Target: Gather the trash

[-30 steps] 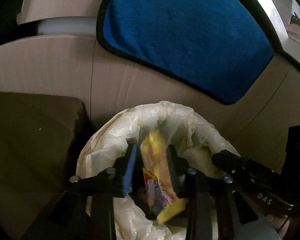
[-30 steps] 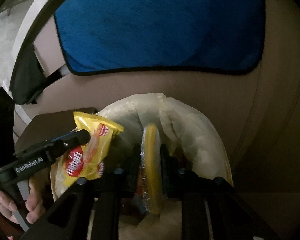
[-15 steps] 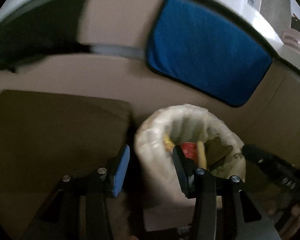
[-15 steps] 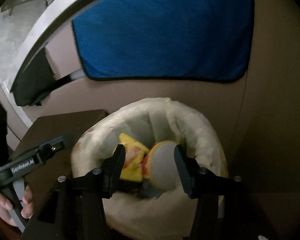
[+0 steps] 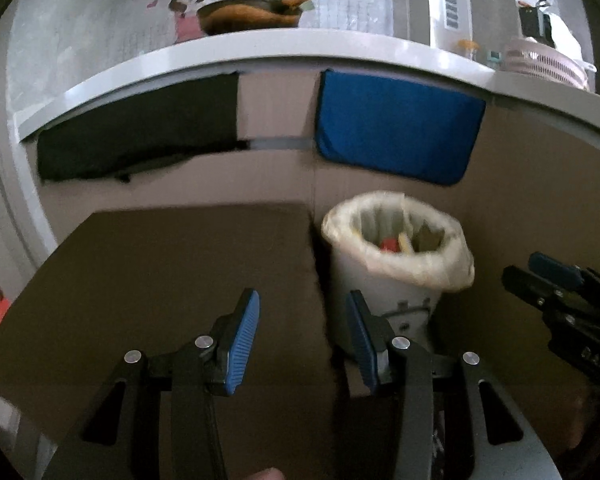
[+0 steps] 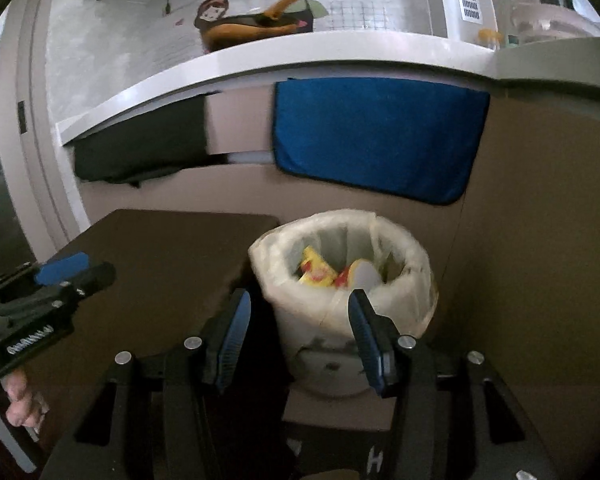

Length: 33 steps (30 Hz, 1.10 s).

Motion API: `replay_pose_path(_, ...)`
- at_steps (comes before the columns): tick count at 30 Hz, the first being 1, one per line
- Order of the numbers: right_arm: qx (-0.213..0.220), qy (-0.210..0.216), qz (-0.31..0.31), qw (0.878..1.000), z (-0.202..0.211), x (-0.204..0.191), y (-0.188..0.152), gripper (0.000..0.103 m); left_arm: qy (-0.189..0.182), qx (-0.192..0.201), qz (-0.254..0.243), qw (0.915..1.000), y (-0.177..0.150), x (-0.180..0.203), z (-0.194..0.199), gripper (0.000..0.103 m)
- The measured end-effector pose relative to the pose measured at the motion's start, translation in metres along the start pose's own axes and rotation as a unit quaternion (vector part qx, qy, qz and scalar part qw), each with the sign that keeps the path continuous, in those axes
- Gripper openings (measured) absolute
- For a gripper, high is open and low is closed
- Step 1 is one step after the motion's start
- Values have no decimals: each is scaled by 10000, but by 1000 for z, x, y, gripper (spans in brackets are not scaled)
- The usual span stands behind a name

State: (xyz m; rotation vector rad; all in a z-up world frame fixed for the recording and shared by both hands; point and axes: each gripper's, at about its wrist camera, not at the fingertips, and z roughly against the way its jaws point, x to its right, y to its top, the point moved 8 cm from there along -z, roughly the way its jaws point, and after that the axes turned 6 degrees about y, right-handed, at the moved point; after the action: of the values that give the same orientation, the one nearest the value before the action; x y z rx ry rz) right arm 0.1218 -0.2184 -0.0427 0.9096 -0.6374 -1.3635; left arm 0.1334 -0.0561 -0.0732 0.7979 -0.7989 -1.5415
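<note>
My left wrist camera looks forward along the left gripper (image 5: 302, 336), tilted down, with the dark table (image 5: 172, 280) ahead-left and the lined trash bin (image 5: 396, 256) just ahead-right. My right wrist camera looks the same way along the right gripper (image 6: 298, 336), nearer the bin (image 6: 344, 272), peering into it. Both views share bin, table, the blue towel (image 5: 398, 128) and the counter edge (image 6: 260, 62); each catches the other gripper at its side.

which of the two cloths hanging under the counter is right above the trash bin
The blue cloth. It hangs directly above the lined trash bin, while the black cloth hangs further left, above the dark brown tabletop.
</note>
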Motion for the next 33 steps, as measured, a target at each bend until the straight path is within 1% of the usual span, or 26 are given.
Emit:
replay_pose_path(2, 46, -47, -25, 10000, 19, -14, -13, 48, 54, -48, 87, 9999, -11, -3, 14, 46)
replay_pose_path(6, 70, 62, 6, 10000, 41, -39, -29, 48, 113, 210, 78, 9997, -16, -4, 43, 46)
replay_pose_path(9, 79, 153, 63, 9998, 50, -51, -34, 48, 321, 473, 87, 9983, -16, -6, 64, 46)
replay_pose_path(12, 106, 193, 26, 9998, 56, -56, -36, 48, 457, 652, 128, 9967, -13, -12, 76, 46)
replay_pose_path(16, 155, 244, -75, 9996, 59, -58, -34, 48, 504, 680, 252, 9961, -14, -21, 82, 46)
replay_pose_path(19, 184, 256, -39, 9995, 61, -62, -34, 48, 594, 667, 276, 9956, -15, -25, 85, 46)
replay_pose_path(24, 208, 280, 30, 9994, 61, -67, -34, 48, 666, 781, 335, 9942, -14, -30, 94, 46)
replay_pose_path(33, 200, 332, 112, 9992, 60, -74, -34, 48, 735, 756, 417, 9935, -17, -37, 95, 46)
